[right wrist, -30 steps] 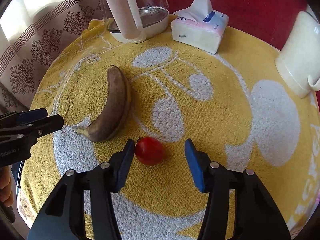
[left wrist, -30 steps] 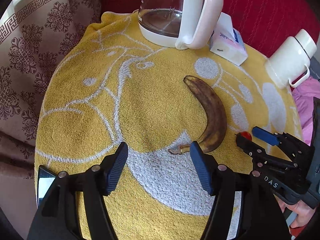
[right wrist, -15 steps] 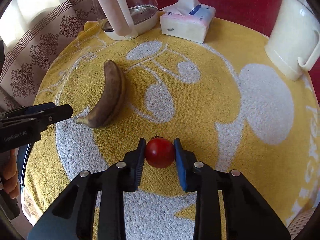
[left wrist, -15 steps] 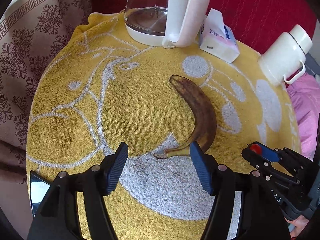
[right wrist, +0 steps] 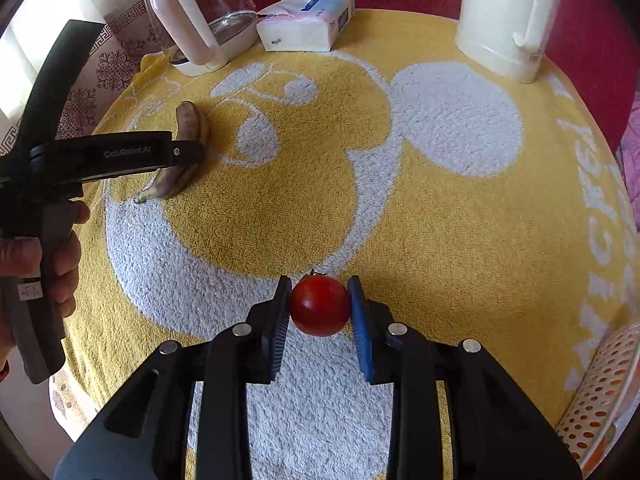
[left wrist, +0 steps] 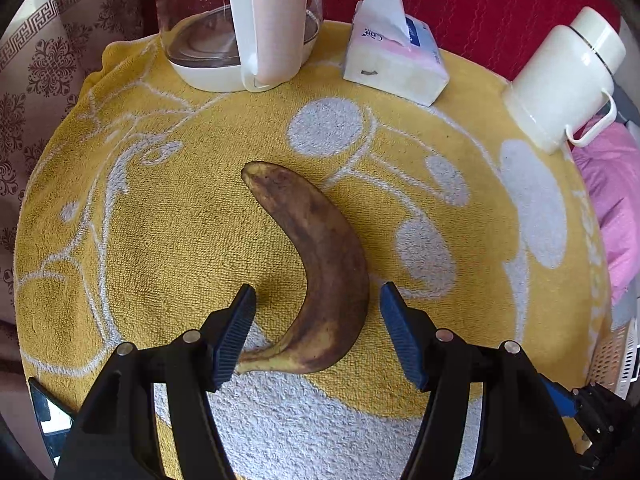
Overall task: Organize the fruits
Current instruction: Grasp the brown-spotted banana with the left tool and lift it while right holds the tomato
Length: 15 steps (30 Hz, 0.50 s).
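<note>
A brown, overripe banana (left wrist: 320,248) lies on the yellow towel (left wrist: 160,208). My left gripper (left wrist: 316,294) is open and straddles the banana's stem half, with a gap between each blue pad and the peel. In the right wrist view the banana (right wrist: 188,124) shows partly behind the left gripper's body (right wrist: 120,156), which a hand (right wrist: 60,264) holds. My right gripper (right wrist: 319,284) is shut on a small red tomato (right wrist: 319,306), with both pads pressed against its sides, over the white patch of the towel.
A glass kettle (left wrist: 240,28), a tissue pack (left wrist: 396,64) and a white lidded jug (left wrist: 560,76) stand along the far edge. An orange-and-white perforated basket (right wrist: 600,392) sits at the right rim. Pink cloth (left wrist: 612,200) lies beyond the table.
The right gripper shut on the tomato and carried it right, away from the banana. The left gripper moved right until its open fingers came either side of the banana.
</note>
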Tool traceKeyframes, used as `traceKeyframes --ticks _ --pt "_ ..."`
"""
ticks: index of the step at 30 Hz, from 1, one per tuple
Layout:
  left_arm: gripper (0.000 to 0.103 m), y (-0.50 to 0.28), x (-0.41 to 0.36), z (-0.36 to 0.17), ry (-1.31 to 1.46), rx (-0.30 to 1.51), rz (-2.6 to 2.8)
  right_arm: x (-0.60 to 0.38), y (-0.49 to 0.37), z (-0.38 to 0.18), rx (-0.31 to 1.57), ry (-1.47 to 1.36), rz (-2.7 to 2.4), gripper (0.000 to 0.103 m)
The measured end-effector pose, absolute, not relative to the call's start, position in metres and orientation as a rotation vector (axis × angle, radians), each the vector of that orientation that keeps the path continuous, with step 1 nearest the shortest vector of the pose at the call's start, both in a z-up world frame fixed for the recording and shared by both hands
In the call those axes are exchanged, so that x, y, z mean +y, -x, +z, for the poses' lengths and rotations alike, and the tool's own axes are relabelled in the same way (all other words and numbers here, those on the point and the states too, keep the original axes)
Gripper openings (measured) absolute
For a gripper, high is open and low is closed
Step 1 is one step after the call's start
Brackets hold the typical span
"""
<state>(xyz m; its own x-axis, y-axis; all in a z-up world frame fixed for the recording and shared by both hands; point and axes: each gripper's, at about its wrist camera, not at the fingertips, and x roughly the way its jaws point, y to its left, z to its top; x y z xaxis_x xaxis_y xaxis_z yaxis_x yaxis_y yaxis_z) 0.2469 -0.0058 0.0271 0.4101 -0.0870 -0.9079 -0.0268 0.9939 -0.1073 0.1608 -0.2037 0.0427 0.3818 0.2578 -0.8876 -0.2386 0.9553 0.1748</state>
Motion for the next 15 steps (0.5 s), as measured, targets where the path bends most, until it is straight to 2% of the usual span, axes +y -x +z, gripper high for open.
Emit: traceKeyframes --ticks 5,7,11,12,15 --pt "0.067 -0.254 -0.014 0.019 0.072 1.151 -0.005 -0.212 -0.152 0.045 1.13 -0.036 0.31 0.029" --pt "0.072 -0.256 -0.023 0.017 0.022 1.159 -0.007 -0.214 -0.15 0.046 1.128 -0.041 0.31 0.029" --pt "0.072 -0.257 -0.023 0.016 0.039 1.155 0.003 -0.217 -0.146 0.05 1.12 -0.041 0.313 0.029" --pt "0.069 -0.258 -0.022 0.017 0.043 1.156 0.008 -0.218 -0.146 0.051 1.116 -0.039 0.314 0.029" --pt "0.051 -0.258 -0.019 0.021 0.043 1.149 0.021 -0.22 -0.143 0.055 1.104 -0.031 0.316 0.029"
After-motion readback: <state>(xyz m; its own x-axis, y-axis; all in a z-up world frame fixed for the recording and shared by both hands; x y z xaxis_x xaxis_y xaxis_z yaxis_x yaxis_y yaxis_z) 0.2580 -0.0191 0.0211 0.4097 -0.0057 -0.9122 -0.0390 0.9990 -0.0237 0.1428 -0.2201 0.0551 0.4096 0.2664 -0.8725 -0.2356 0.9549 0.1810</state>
